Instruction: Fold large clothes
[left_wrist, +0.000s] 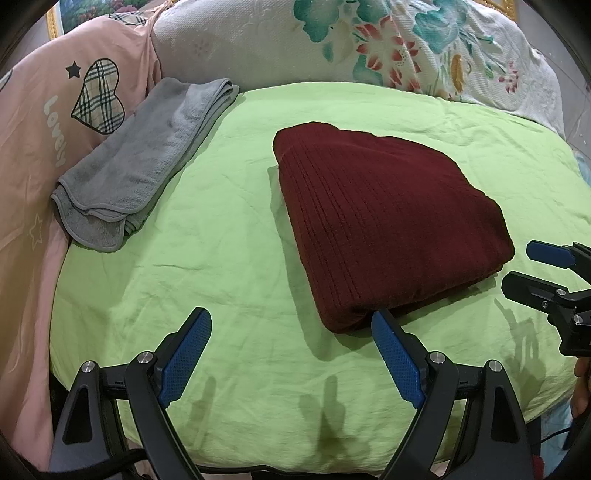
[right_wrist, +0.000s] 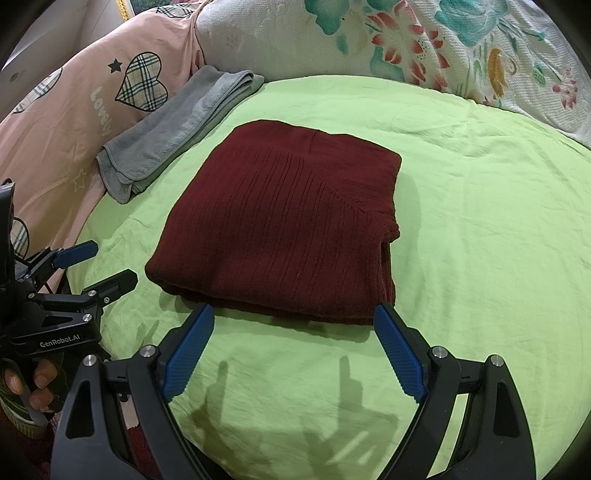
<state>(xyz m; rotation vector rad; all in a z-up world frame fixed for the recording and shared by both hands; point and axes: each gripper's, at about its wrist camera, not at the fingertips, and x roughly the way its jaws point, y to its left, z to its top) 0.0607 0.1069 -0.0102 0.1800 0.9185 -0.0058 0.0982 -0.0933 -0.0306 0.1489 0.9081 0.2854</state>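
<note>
Sweater: dark red ribbed knit sweater (right_wrist: 280, 229), folded into a thick, tidy rectangle, lying mid green sheet (right_wrist: 480, 221), nearer its front edge
Left gripper (left_wrist: 291, 332): released, jaws wide, nothing between them
Right gripper (right_wrist: 295, 328): released likewise, hanging before the sweater's near edge
Reason: fold appears complete, so both stand clear
Grey towel (left_wrist: 147, 155): folded at the sheet's far left edge

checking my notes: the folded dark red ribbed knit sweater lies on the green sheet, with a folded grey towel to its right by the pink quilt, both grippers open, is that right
Not quite. The folded grey towel lies to the left of the folded dark red ribbed knit sweater, by the pink quilt, as the right wrist view shows. The rest holds: the sweater lies on the green sheet, and the left gripper and right gripper are open.
</note>
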